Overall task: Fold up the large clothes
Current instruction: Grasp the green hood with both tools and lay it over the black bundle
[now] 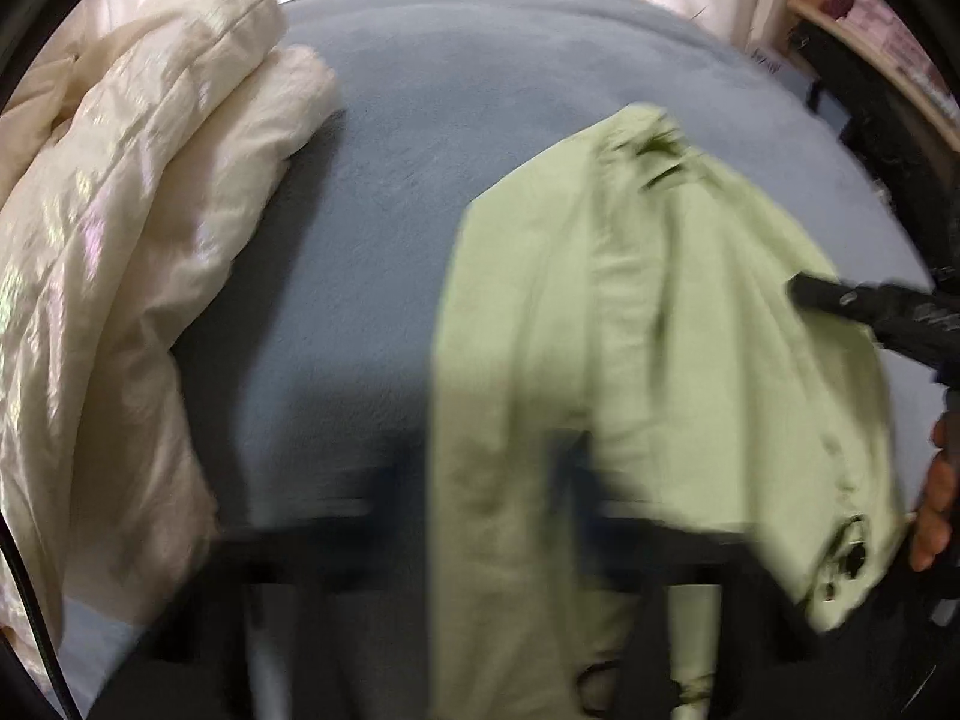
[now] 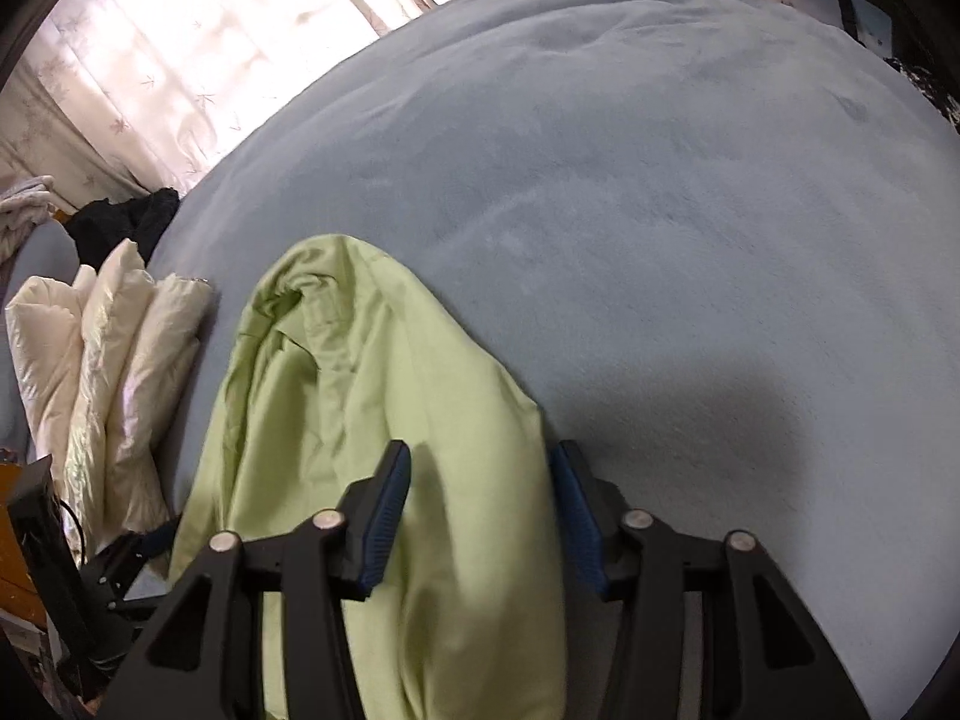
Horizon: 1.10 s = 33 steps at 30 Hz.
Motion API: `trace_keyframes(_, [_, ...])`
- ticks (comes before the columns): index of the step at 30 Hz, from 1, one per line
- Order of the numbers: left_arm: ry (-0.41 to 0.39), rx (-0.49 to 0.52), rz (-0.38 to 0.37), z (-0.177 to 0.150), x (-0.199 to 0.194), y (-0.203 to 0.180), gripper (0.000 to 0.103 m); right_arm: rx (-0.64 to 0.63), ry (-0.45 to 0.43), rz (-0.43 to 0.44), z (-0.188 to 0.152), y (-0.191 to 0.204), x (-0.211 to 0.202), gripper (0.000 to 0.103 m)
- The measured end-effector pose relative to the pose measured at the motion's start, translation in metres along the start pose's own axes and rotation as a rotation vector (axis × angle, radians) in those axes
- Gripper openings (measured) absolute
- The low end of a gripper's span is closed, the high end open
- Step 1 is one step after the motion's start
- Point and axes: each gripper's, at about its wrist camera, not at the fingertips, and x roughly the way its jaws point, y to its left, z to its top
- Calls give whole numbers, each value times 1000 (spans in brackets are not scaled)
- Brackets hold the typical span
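The light green shirt (image 2: pixel 372 420) lay bunched on the blue-grey bed cover (image 2: pixel 630 210), its near part passing between the fingers of the right gripper (image 2: pixel 480 516), whose blue pads stood apart around the fabric (whether they pinched it I could not tell). The left gripper (image 1: pixel 480 630) was blurred under the cloth and, by all signs, closed, with shirt fabric draped over it. This looked like the laying-out step; next, both grips would need to spread the shirt flat ahead of them.
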Motion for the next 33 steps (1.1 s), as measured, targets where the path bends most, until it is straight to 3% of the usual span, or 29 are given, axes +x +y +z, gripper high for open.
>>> trace_keyframes(3, [-34, -29, 27, 0, -16, -4, 3, -62, -51, 10, -4, 15, -17, 5])
trace_keyframes(9, [-191, -16, 26, -23, -101, -9, 2, -135, -180, 109, -27, 35, -94, 3])
trace_keyframes(13, [-304, 2, -17, -67, -170, 1, 1, -200, -279, 196, -62, 42, -164, 3])
trace_keyframes(15, [-323, 4, -49, -96, -196, 8, 1, -232, -315, 221, -88, 40, -192, 3])
trace_keyframes(19, [-272, -9, -99, -166, -223, 26, 2, -310, -317, 198, -161, 25, -229, 5])
trace_keyframes(20, [-247, -10, -100, -180, -226, 30, 2, -327, -292, 179, -179, 20, -231, 6])
trace_keyframes(23, [-157, -17, -81, -229, -232, 44, 2, -340, -181, 78, -222, 1, -224, 24])
trace_keyframes(26, [-74, -54, -76, -265, -228, 52, 2, -326, -75, -26, -269, -21, -209, 25])
trace_keyframes(29, [-34, -88, -80, -287, -232, 60, 2, -279, -38, -34, -298, -34, -210, 25])
trace_keyframes(33, [-37, -99, -100, -308, -250, 55, 3, -219, -46, -3, -316, -37, -229, 25])
